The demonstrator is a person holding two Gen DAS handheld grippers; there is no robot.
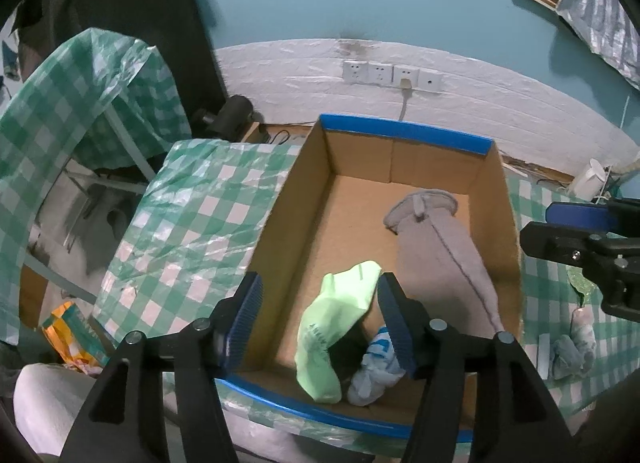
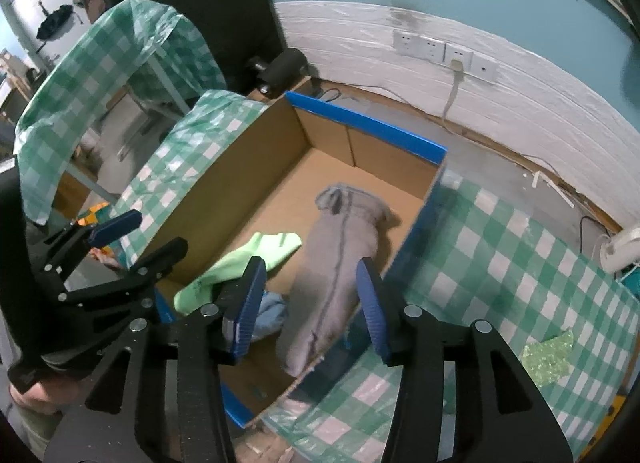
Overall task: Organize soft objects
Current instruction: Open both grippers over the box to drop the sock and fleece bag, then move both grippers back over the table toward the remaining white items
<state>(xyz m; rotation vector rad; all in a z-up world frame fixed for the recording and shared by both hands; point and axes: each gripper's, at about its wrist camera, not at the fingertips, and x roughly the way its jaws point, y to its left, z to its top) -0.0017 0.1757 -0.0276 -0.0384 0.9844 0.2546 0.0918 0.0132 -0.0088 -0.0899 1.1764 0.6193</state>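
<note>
An open cardboard box [image 1: 288, 231] with blue-taped rims stands on the checked table. Inside lie a long grey sock [image 1: 440, 259], a light green sock [image 1: 332, 327] and a blue-and-white sock [image 1: 376, 371]. My left gripper [image 1: 320, 303] hovers open over the box's near left corner. The green sock lies below its jaws, beside the right pad [image 1: 394, 323], and is not pinched. My right gripper [image 2: 311, 295] stands open above the grey sock [image 2: 340, 247], whose lower part shows between the pads without being pressed. Each gripper also shows in the other's view: right gripper [image 1: 538, 225], left gripper [image 2: 160, 231].
A small bundle of pale blue and white socks [image 1: 572, 343] lies on the green checked cloth [image 2: 500, 247] right of the box, near a glittery green scrap [image 2: 548, 355]. Behind are wall sockets [image 1: 392, 73] with a cable; a second covered table [image 1: 80, 103] stands at left.
</note>
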